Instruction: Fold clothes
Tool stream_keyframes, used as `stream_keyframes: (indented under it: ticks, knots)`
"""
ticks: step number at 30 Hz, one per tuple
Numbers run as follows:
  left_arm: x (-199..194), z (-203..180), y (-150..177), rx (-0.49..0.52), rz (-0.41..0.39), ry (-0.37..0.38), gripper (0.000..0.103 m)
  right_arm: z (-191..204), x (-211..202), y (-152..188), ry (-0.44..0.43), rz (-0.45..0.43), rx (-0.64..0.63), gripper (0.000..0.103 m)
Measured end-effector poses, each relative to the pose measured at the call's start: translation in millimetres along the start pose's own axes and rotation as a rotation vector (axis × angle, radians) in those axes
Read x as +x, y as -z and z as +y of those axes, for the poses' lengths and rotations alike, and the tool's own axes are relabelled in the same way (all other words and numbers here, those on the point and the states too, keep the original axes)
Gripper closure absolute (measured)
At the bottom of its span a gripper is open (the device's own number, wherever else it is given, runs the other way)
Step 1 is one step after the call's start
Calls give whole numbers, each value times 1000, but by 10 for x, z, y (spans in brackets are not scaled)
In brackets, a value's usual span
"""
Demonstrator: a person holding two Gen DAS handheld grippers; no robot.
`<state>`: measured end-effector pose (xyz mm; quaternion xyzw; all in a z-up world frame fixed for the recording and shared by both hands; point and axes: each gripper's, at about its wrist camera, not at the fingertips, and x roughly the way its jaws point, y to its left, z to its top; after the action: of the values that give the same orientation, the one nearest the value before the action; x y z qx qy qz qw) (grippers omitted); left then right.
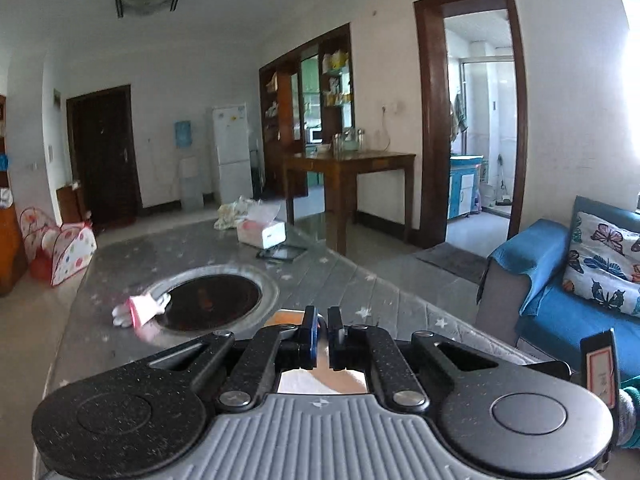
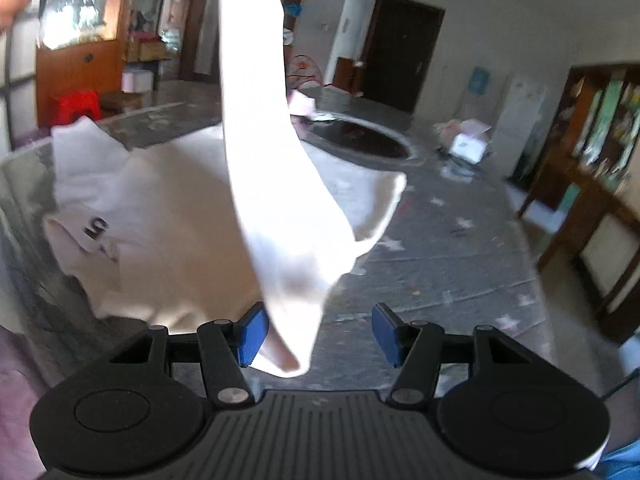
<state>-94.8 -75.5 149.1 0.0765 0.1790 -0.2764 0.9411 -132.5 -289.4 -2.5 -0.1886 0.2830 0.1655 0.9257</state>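
While you fold: your left gripper (image 1: pixel 320 330) has its jaws drawn almost together, and something pale shows between and below them; I judge it to be the cloth, though this view does not show it plainly
Right gripper (image 2: pixel 318 334): your blue pads (image 2: pixel 251 334) stand wide apart and clamp nothing; the hanging tip of cloth falls between them, close to the left pad, so you look placed to take that lower end
White shirt (image 2: pixel 168 216): most of it lies on the grey star-patterned table (image 2: pixel 440 248), on your side of the dark round inset (image 2: pixel 360 140), collar tag toward your left
Raised strip (image 2: pixel 256 80): one edge of the shirt runs from above the frame down to your right gripper, probably held up so it can be laid back over the body
Beyond the inset: a tissue box (image 1: pixel 261 233) and a small pink item (image 1: pixel 140 309) at the inset's rim, both well apart from the shirt
Next, as I judge it: close the right pads on the tip, then carry both ends across together; the loose cloth may slip or twist
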Motion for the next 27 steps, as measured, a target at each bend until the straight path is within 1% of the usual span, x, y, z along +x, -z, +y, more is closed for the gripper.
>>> stream_keyframes:
  ticks: [2, 5, 10, 13, 15, 17, 19, 21, 22, 25, 27]
  knots:
    - [-25, 23, 40, -6, 8, -2, 98, -4, -32, 25, 43, 0, -11, 46]
    - [-13, 111, 229, -33, 61, -21, 98, -38, -73, 70, 79, 13, 5, 46]
    - [97, 259, 722, -92, 208, -54, 98, -112, -93, 131, 90, 28, 32, 45]
    - [171, 319, 999, -108, 278, -74, 98, -156, -105, 137, 80, 37, 38, 44]
    - [195, 345, 1140, -115, 306, -79, 97, -169, -136, 143, 64, 47, 25, 43]
    - [199, 356, 1211, -122, 319, -74, 97, -199, -178, 163, 39, 65, 16, 43]
    - [180, 346, 1251, -118, 318, -67, 94, -257, -229, 181, 10, 93, 20, 44]
    - [165, 363, 1272, -119, 311, -65, 94, -334, -296, 191, -17, 116, 41, 51]
    - [155, 368, 1276, -122, 307, -64, 94, -373, -315, 173, -29, 119, 56, 52]
    - [123, 366, 1264, -125, 289, -63, 95, -469, -315, 54, -71, 102, 101, 56]
    - [122, 357, 1227, -114, 272, -67, 97, -490, -242, -78, -102, 76, 115, 63]
